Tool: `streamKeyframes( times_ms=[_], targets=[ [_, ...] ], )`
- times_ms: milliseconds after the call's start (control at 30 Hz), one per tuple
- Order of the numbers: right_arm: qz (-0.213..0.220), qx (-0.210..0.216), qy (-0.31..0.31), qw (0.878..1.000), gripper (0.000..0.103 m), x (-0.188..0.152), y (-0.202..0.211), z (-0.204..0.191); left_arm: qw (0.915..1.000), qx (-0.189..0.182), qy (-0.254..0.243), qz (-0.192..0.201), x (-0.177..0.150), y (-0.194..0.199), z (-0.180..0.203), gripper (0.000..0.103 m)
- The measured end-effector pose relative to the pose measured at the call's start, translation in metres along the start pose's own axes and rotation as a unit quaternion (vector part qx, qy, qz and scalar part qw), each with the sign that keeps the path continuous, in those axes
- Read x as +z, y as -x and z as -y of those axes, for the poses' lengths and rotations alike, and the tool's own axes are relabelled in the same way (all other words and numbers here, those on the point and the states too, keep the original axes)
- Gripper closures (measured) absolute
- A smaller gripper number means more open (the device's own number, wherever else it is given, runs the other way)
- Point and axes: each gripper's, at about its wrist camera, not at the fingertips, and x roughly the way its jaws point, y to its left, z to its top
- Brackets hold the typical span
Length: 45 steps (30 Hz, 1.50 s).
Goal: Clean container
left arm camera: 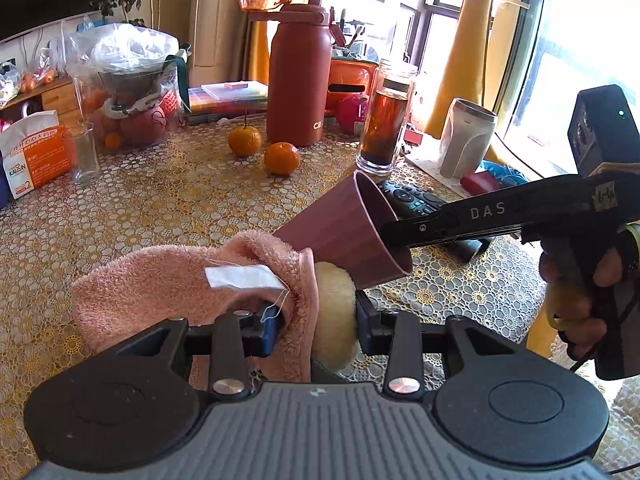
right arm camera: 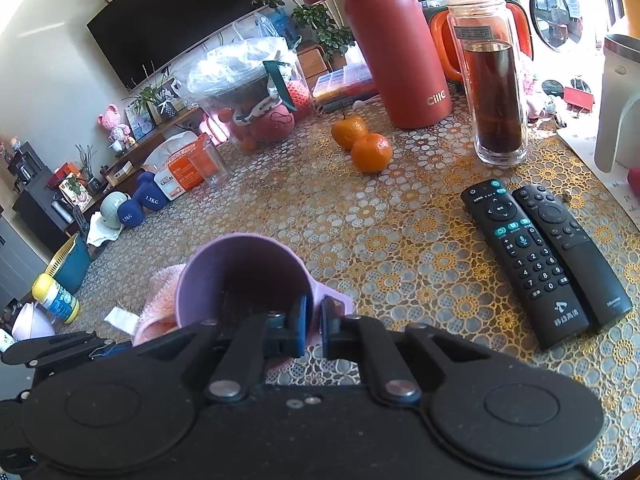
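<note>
The right gripper (right arm camera: 314,322) is pinching the wall of the mauve plastic cup (left arm camera: 352,232) at its rim and holding it tilted above the desk (left arm camera: 168,200). The cup's long axis is running from its base, nearest the left gripper (left arm camera: 316,324), up and away to its open mouth. The left gripper is clamping a pink towel (left arm camera: 180,280) wrapped over a yellow sponge (left arm camera: 340,308), which is sitting just beside the cup's base and outer wall. Judged next: the cloth must be travelling along that outer wall, toward the rim.
</note>
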Motion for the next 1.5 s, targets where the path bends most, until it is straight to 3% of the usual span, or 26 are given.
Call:
streamKeyframes(
  times_ms=[367,633,833,1067,1500],
  targets=[
    [-0.003,-0.002,0.003,1.000,0.095,0.001,-0.003,0.007,0.9996,0.013,0.000,-0.027,0.001,-0.026,-0.011,0.066],
    [-0.001,-0.004,0.044,0.999,0.096,-0.004,-0.001,-0.001,0.9995,-0.019,0.019,0.015,0.006,0.019,-0.013,0.066],
    [0.001,-0.016,0.084,0.996,0.096,-0.011,0.000,-0.013,0.9986,-0.041,-0.006,0.032,0.016,0.041,0.003,0.066],
    [0.003,-0.029,0.118,0.993,0.095,-0.014,0.001,-0.020,0.9989,-0.041,-0.017,0.018,0.024,0.022,0.007,0.066],
    [0.020,-0.034,0.184,0.982,0.095,-0.027,0.003,-0.029,0.9994,-0.002,0.015,-0.031,0.013,-0.015,-0.034,0.066]
  ],
)
